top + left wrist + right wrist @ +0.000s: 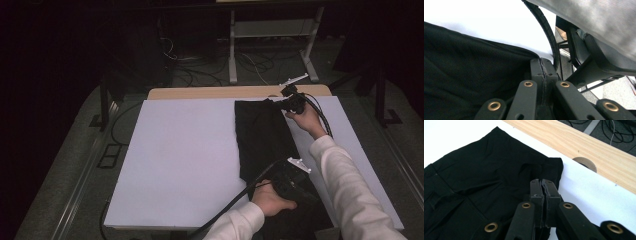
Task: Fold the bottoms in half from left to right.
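Here both the left gripper (544, 65) and the right gripper (543, 185) are clamped tight on edges of the black trousers (263, 137), lying lengthwise on the white board's (185, 150) right half, so folding seems barely begun.

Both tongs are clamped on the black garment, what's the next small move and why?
Probably draw the left tongs slightly toward the near edge, keeping the right tongs still: both are shut on the black garment, which shows folds and creases between them.
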